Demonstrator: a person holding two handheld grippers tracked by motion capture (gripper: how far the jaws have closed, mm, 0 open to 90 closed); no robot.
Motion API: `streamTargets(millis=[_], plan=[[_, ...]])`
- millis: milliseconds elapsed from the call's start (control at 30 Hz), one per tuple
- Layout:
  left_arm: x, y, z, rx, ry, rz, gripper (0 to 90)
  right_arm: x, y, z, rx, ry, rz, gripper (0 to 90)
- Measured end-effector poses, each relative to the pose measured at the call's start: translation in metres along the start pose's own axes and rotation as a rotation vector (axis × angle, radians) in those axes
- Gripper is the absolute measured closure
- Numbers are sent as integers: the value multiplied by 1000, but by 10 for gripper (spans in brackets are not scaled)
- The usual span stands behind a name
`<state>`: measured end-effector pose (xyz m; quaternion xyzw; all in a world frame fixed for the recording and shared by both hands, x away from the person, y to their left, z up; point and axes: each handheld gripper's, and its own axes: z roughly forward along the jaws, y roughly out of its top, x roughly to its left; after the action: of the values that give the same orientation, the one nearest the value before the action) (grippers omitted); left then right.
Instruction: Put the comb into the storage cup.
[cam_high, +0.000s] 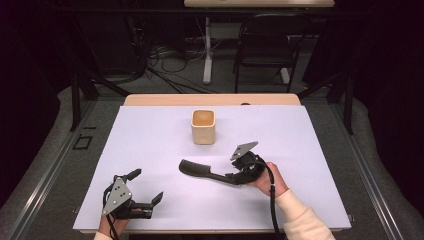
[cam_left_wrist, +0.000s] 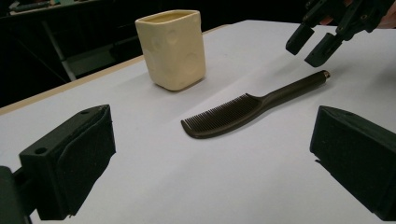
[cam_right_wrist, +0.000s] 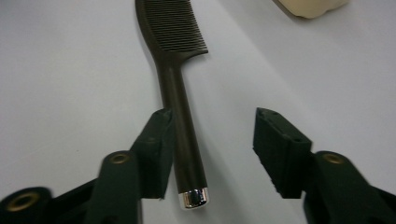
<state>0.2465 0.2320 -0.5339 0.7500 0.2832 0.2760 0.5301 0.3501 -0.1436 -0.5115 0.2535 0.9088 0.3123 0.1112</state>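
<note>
While the comb (cam_right_wrist: 180, 93) lies flat, the right gripper's (cam_right_wrist: 212, 149) fingers stand apart, seemingly clear of it.

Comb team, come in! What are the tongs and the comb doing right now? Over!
Right tongs open, just above comb handle, no grip. Left tongs open, apart. Comb flat on white table. Cream cup behind; path clear.

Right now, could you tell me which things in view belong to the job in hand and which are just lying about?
In the job:
- comb, flat on the white sheet
- right gripper, jaws open, straddling the comb's handle
- cream cup, upright, nearest container, probably the goal

Lying about:
- left gripper, open, apart from both
- black chair beyond the table
- floor cables
</note>
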Motion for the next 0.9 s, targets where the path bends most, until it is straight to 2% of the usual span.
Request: streamTargets(millis=[300,400,500,567,900], plan=[[0,0,0,1,3,0,1,11,9,1,29,35,-36,180],[0,0,0,1,4,0,1,12,11,4,53,31,-51,137],[0,0,0,6,4,3,1,13,13,8,81,18,-55,30],[-1,0,1,5,3,3,1,14,15,10,99,14,-63,0],[0,0,1,3,1,1,1,20,31,21,154,35,-114,0]])
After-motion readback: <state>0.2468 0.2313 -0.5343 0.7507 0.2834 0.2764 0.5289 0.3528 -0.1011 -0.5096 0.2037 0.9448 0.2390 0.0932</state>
